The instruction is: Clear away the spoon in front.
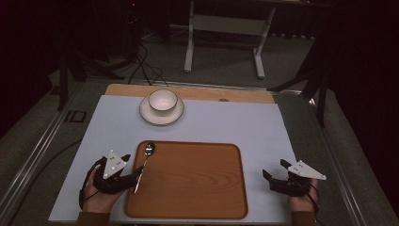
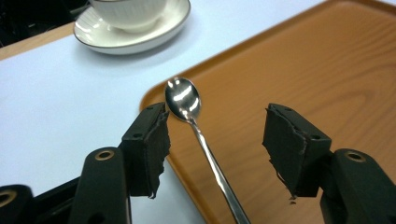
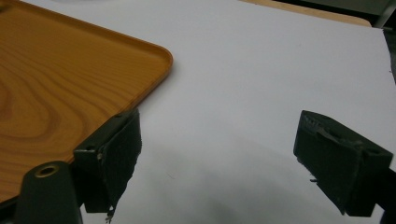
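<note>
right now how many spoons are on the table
1: the spoon lies along the tray's left rim, bowl toward the cup, handle between the open left tongs.

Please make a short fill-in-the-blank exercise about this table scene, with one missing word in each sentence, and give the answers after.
1. The spoon lies along the left edge of the wooden ____.
2. The white cup stands on a ____.
3. The left tool has its jaws ____ on either side of the spoon handle.
4. The right tool hovers over the pale ____ beside the tray.

Answers: tray; saucer; open; mat
</note>
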The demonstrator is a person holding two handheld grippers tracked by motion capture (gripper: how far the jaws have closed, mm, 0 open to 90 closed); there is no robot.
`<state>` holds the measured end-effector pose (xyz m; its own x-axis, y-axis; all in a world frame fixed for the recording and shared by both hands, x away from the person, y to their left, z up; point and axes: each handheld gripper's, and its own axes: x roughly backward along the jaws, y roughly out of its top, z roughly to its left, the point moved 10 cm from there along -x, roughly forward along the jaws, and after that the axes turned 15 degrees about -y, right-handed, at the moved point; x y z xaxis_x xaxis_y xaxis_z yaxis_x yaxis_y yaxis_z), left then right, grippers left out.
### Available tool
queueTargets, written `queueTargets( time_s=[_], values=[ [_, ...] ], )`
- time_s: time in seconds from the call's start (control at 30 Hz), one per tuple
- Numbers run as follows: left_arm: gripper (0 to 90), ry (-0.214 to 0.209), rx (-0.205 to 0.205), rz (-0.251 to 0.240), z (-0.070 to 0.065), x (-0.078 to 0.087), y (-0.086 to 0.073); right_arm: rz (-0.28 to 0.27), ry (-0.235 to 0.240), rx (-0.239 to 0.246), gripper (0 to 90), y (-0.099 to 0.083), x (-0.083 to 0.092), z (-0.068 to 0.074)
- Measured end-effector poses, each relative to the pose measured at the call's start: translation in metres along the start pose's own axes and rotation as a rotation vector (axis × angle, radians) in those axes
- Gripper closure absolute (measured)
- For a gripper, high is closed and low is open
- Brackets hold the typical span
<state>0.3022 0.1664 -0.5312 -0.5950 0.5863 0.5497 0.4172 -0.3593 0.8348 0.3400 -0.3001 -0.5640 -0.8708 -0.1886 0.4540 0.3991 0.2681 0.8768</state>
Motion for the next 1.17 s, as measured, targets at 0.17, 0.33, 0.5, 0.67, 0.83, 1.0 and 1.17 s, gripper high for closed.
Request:
queueTargets(
  time_s=[0.17, 0.33, 0.5, 0.67, 0.83, 1.0, 1.17],
  values=[
    [37.4, 0.018, 0.009, -0.025, 0.011, 0.003, 0.010, -0.012, 0.004, 0.004, 15.0, 0.002, 0.001, 0.001],
    [37.5, 0.041, 0.026, -0.055, 0.027, 0.003, 0.019, -0.025, 0.002, 0.002, 15.0, 0.003, 0.003, 0.000],
    [37.6, 0.077, 0.045, -0.086, 0.045, 0.006, 0.022, -0.043, 0.001, -0.001, 15.0, 0.005, 0.005, -0.002],
    [36.2, 0.119, 0.064, -0.110, 0.061, 0.009, 0.018, -0.047, 0.004, 0.002, 15.0, 0.006, 0.005, -0.002],
    [32.2, 0.162, 0.079, -0.110, 0.073, 0.007, 0.009, -0.047, 0.003, 0.000, 14.9, 0.005, 0.005, -0.003],
    [31.0, 0.179, 0.121, -0.090, 0.085, 0.000, -0.004, -0.043, 0.002, 0.003, 14.9, 0.005, 0.004, -0.003],
    [32.7, 0.213, 0.105, -0.043, 0.096, -0.008, -0.016, -0.031, -0.004, 0.009, 14.9, 0.002, 0.001, -0.006]
  ],
)
